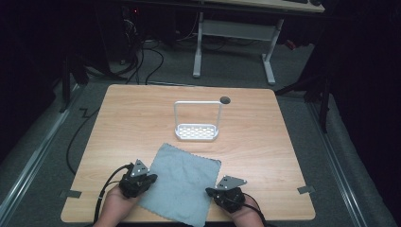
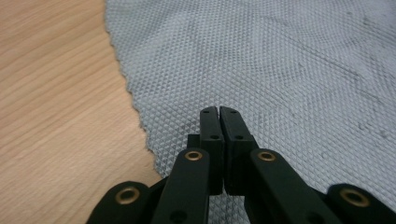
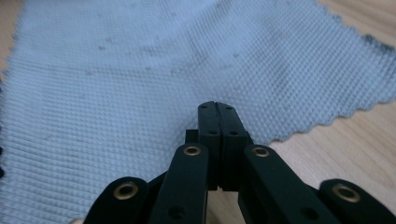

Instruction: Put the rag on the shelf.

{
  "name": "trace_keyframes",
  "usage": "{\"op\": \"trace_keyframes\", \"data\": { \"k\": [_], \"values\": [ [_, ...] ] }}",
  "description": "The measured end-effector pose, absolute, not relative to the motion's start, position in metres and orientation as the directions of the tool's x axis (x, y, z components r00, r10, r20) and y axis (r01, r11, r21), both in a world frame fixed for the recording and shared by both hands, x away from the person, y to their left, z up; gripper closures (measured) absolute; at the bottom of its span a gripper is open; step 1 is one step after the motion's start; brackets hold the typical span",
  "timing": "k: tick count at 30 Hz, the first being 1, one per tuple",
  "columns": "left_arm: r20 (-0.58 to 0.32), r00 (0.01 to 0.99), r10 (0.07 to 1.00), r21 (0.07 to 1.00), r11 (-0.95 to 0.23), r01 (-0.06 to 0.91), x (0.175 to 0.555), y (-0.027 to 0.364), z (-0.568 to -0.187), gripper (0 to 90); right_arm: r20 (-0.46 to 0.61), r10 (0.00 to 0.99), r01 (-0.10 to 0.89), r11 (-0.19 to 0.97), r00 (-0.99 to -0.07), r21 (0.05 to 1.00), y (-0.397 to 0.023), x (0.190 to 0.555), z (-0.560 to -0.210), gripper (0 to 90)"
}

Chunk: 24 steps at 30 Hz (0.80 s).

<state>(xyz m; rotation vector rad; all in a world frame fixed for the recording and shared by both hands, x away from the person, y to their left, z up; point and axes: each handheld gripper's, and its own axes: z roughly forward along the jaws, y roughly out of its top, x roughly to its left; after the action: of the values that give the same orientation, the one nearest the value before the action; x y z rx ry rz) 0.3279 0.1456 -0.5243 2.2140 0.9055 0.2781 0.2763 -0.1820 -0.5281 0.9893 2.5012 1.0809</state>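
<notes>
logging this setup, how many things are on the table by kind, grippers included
grey cloth: 1
white rack with a perforated base: 1
handheld grippers: 2, the left gripper and the right gripper, both with jaws closed
total: 4

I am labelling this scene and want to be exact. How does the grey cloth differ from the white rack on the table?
The grey cloth lies flat and spread out, while the white rack stands upright with a tall handle loop. The cloth is soft with a zigzag edge and a woven texture; the rack is rigid with a perforated base. The cloth lies near the left gripper and right gripper; the rack stands farther off. Both rest on the wooden table.
</notes>
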Motion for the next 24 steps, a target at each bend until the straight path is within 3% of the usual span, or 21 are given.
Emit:
{"op": "trace_keyframes", "data": {
  "k": [8, 13, 16, 19, 24],
  "values": [
    [-0.099, 0.838, 0.537, 0.687, -0.572, 0.448, 0.306, 0.111, -0.524, 88.4, 0.039, 0.785, 0.566, 0.411, -0.619, 0.715, -0.229, 0.292, -0.527, 90.0],
    [-0.084, 0.872, 0.482, 0.684, -0.608, 0.402, 0.3, 0.097, -0.523, 84.4, 0.031, 0.802, 0.573, 0.399, -0.597, 0.716, -0.24, 0.291, -0.527, 90.0],
    [-0.074, 0.831, 0.552, 0.713, -0.553, 0.431, 0.311, 0.105, -0.522, 77.2, 0.033, 0.802, 0.564, 0.389, -0.596, 0.728, -0.24, 0.287, -0.526, 87.6],
    [-0.112, 0.694, 0.711, 0.775, -0.374, 0.509, 0.337, 0.126, -0.52, 64.1, 0.024, 0.808, 0.533, 0.365, -0.589, 0.763, -0.243, 0.279, -0.52, 79.3],
    [-0.123, 0.624, 0.772, 0.781, -0.312, 0.54, 0.365, 0.123, -0.52, 53.4, 0.006, 0.82, 0.521, 0.358, -0.572, 0.775, -0.246, 0.275, -0.52, 71.0]
  ]
}}
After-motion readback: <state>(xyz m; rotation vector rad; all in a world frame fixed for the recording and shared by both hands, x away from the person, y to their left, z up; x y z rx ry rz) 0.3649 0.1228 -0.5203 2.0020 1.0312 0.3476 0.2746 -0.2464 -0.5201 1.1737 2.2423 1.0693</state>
